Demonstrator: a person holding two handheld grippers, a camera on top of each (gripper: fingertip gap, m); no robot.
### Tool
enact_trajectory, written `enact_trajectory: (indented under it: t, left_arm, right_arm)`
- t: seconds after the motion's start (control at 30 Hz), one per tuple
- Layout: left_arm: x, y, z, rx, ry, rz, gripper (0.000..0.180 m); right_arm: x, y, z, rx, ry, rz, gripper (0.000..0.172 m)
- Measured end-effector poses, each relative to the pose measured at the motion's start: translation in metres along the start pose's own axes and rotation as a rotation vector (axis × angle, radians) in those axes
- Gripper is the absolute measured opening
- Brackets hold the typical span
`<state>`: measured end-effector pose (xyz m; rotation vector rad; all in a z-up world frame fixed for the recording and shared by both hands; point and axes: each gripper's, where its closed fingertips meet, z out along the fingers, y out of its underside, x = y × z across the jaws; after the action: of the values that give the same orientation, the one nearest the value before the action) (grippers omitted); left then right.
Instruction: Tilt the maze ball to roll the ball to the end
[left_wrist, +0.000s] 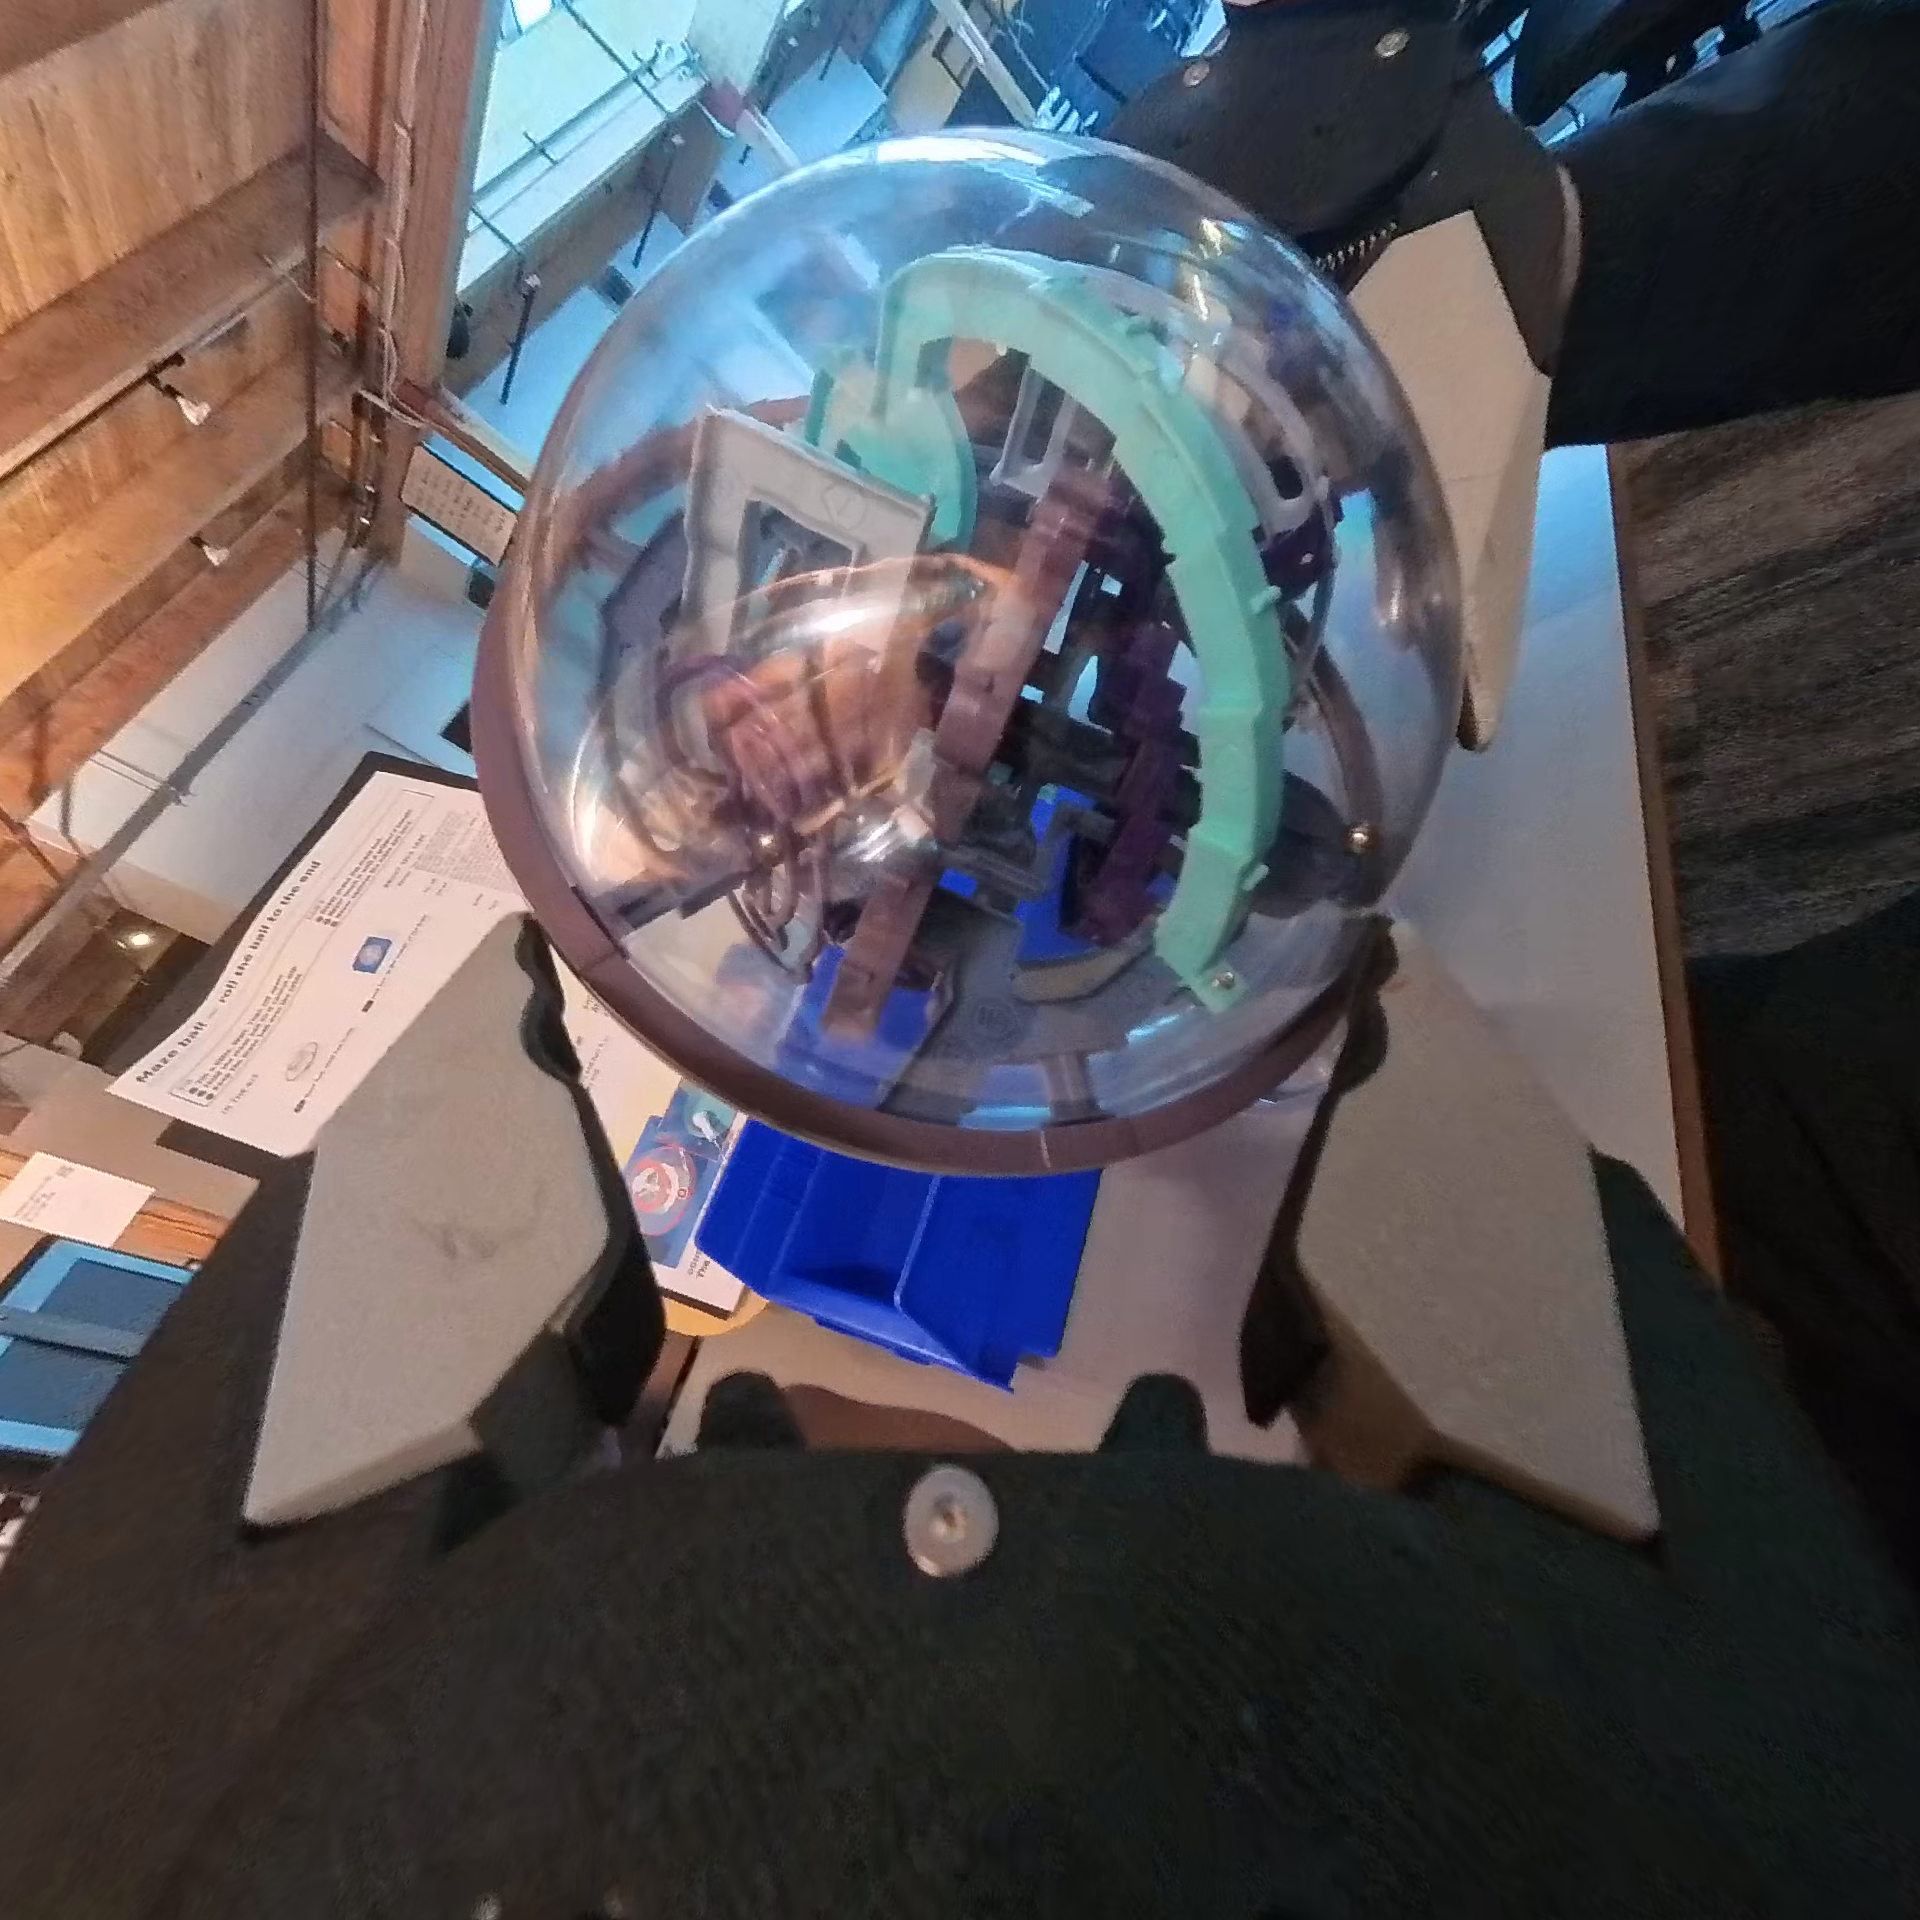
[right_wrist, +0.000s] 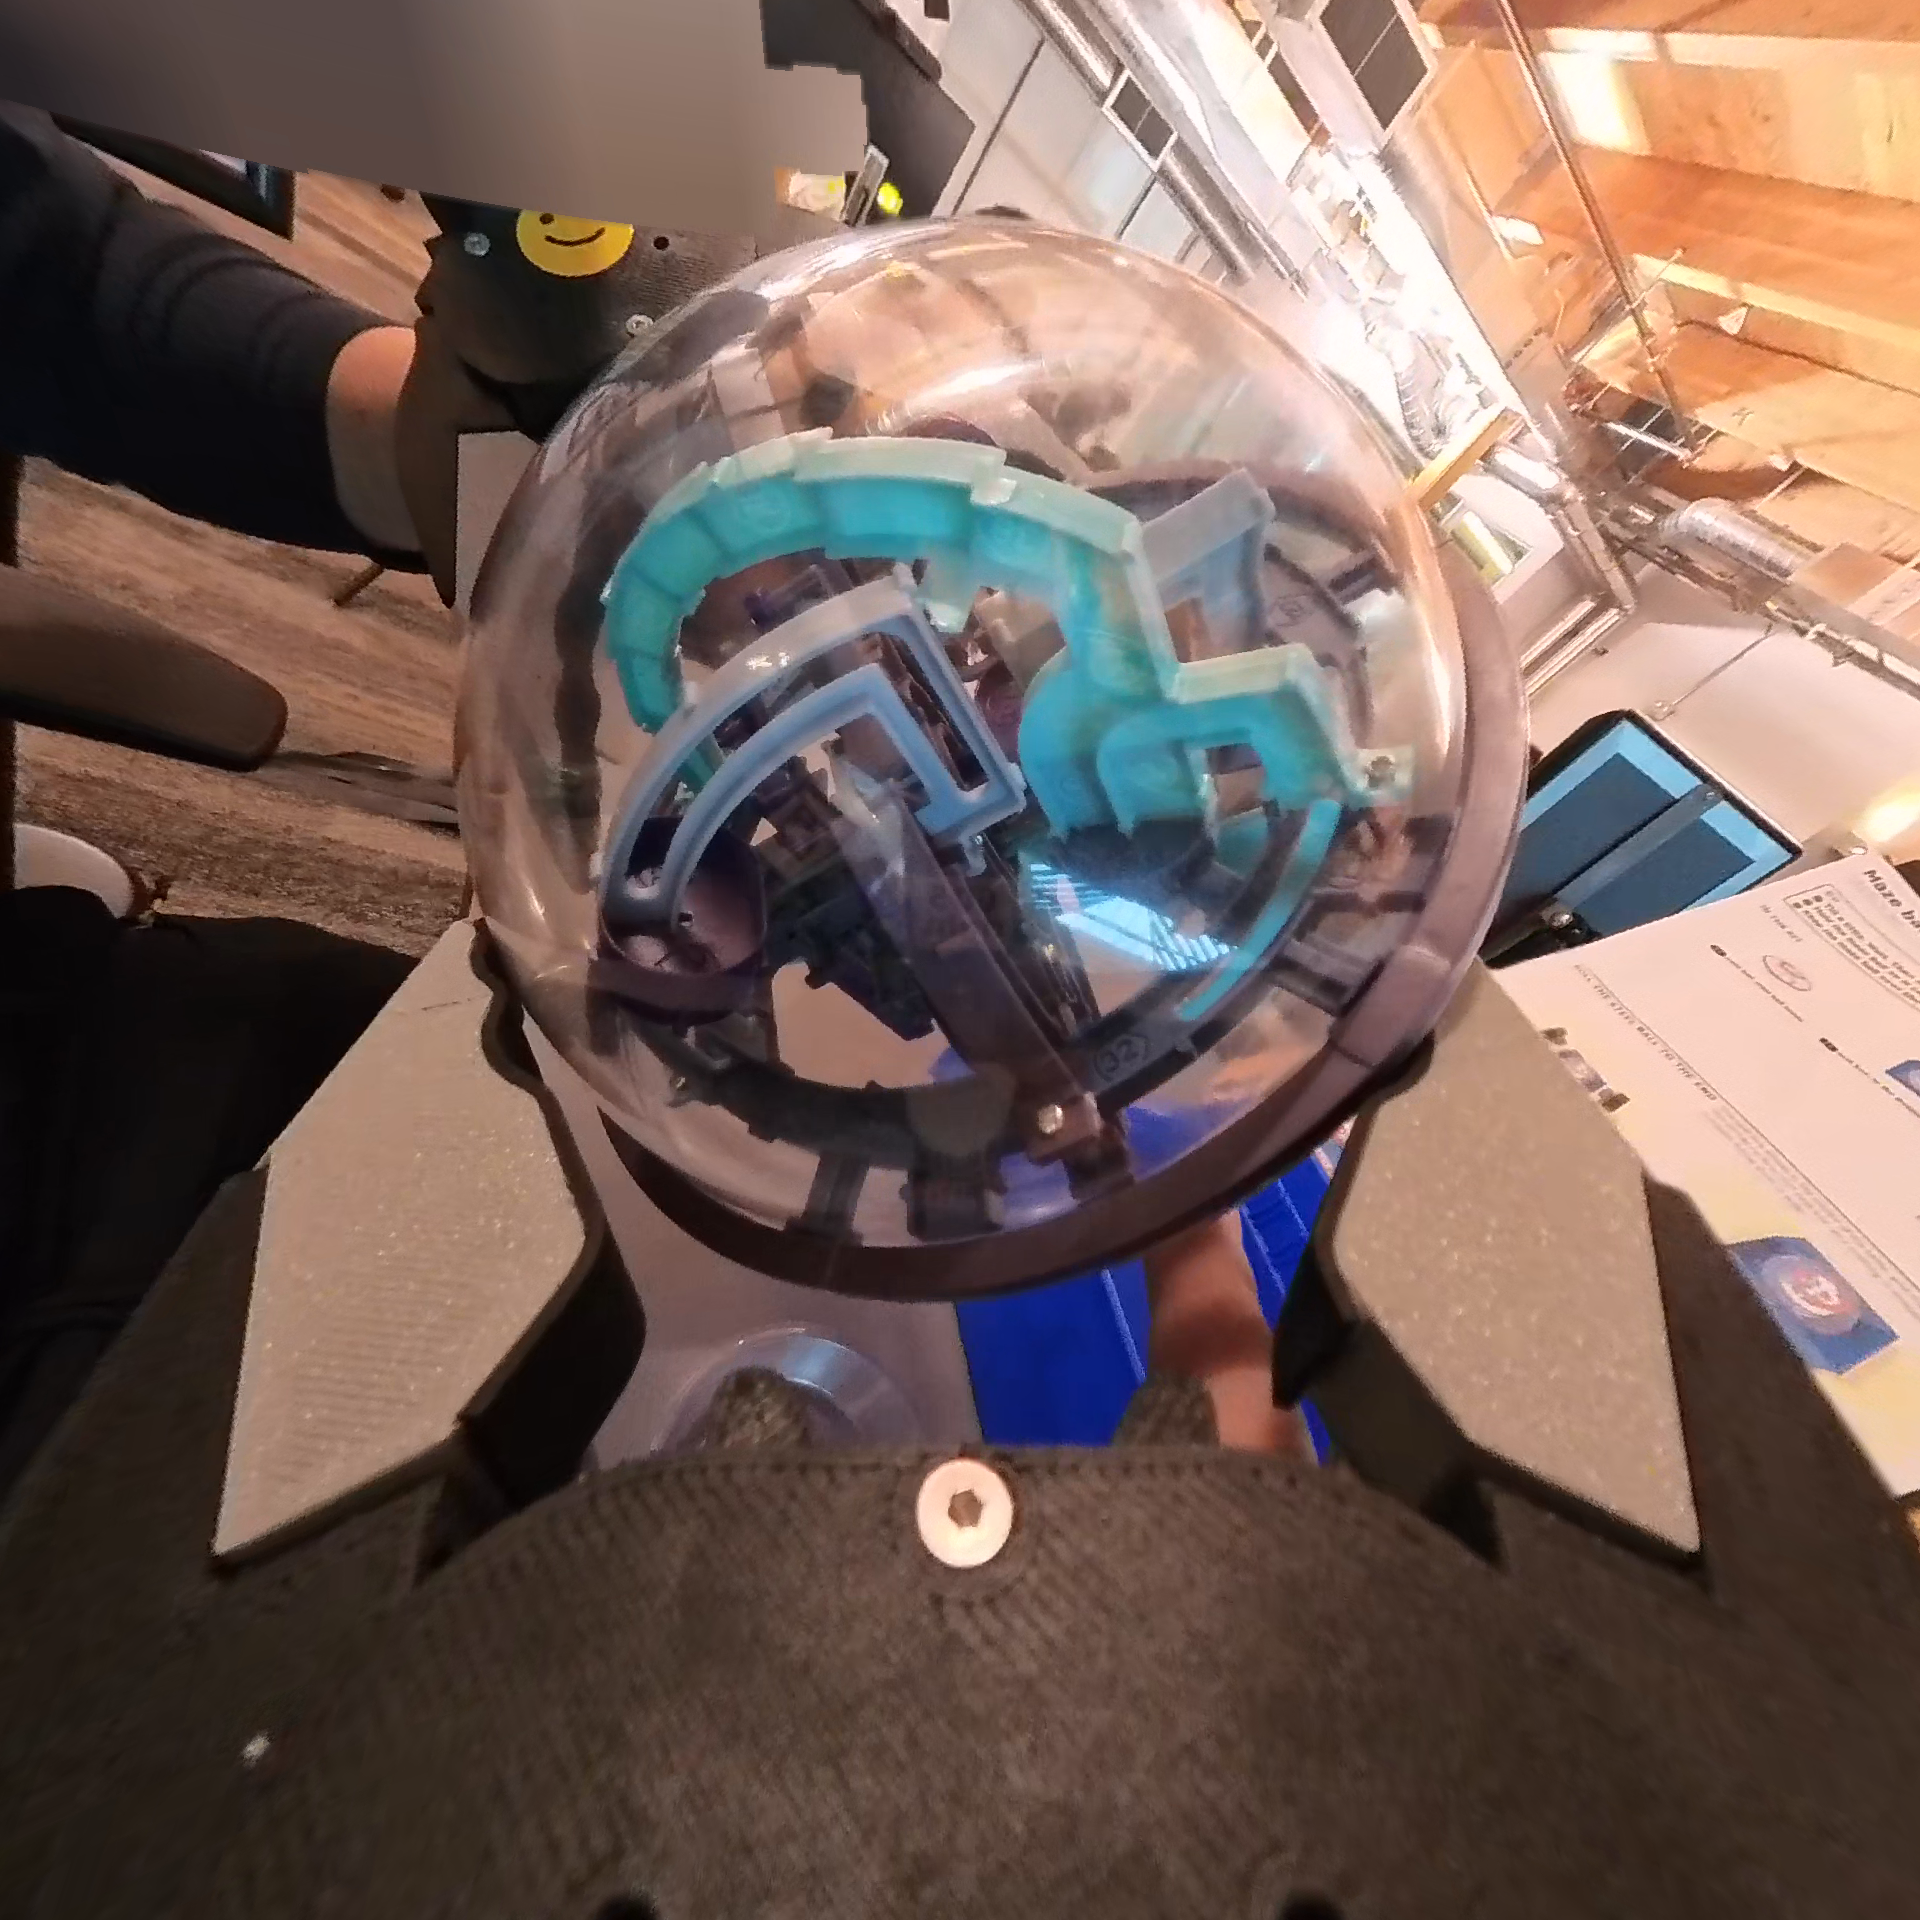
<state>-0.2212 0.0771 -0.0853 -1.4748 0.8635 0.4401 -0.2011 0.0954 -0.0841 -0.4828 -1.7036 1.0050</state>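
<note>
The maze ball (left_wrist: 966, 665) fills the centre of the left wrist view, a clear sphere with a dark band, raised above the table (left_wrist: 1579, 935). The left gripper (left_wrist: 951, 997) is spread wide, its grey fingers (left_wrist: 457, 1174) clamped on the sphere's lower sides. Motion blur smears the purple and brown tracks inside, and the rolling ball cannot be picked out. At upper right a finger of the other gripper shows behind the sphere. Below it lies a blue bin (left_wrist: 904, 1257), partly hidden, and a printed instruction sheet (left_wrist: 312, 987) at lower left. Wooden beams fill the upper left.

In the right wrist view the maze ball (right_wrist: 987, 727) again sits centre frame, the right gripper (right_wrist: 956, 1039) wide apart with its fingers (right_wrist: 416, 1278) pressed to the sphere. A blurred patch covers the upper left. A yellow smiley sticker (right_wrist: 574, 241) shows beyond the sphere. The sheet (right_wrist: 1766, 1091) is cut off at right.
</note>
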Motion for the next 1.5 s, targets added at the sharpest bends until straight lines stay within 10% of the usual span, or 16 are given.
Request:
enact_trajectory:
  t: [1.5]
  left_arm:
    - [0.005,0.007,0.004,-0.030,0.090,-0.203,0.146]
  right_arm:
    - [-0.002,0.011,0.002,-0.050,-0.086,0.220,0.158]
